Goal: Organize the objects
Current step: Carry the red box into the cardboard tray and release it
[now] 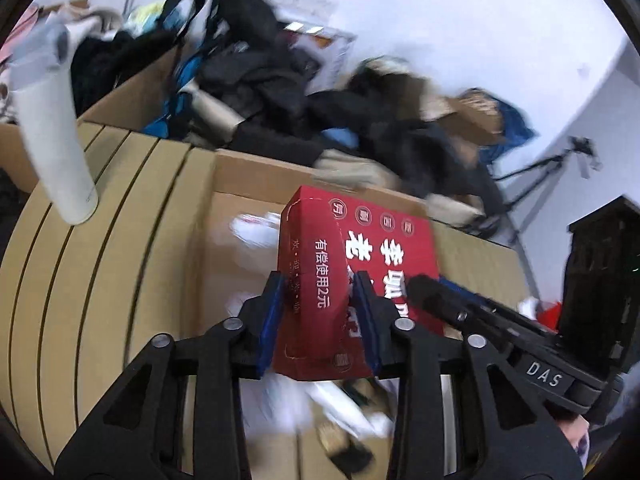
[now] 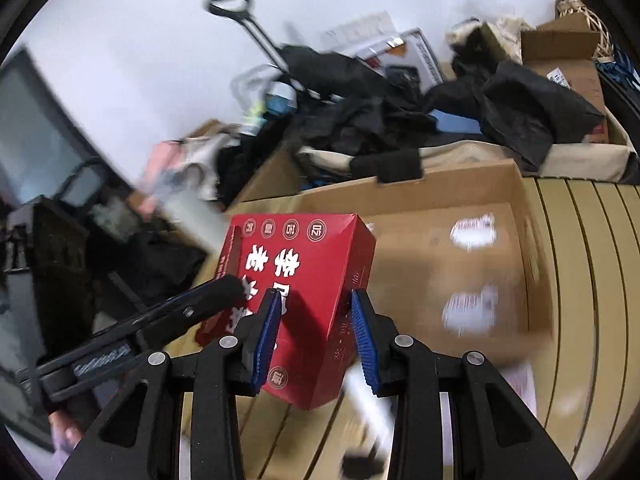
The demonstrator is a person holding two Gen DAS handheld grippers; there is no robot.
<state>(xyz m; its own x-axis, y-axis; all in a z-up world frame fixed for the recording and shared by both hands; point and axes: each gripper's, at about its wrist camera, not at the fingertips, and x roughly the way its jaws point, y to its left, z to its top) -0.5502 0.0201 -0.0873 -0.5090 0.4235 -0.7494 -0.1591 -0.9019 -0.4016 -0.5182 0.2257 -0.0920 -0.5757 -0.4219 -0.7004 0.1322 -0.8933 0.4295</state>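
A red carton with white Chinese lettering hangs in the air above an open cardboard box. My left gripper is shut on one corner of it, blue pads pressing both faces. A black finger of the right gripper reaches onto the carton from the right. In the right wrist view the same red carton sits between the blue pads of my right gripper, which is shut on it. A finger of the left gripper touches the carton from the left.
A tan slatted surface lies beside the cardboard box. A white bottle stands at the left. Dark clothes and more cartons are piled behind. A tripod and a cart handle stand by the wall.
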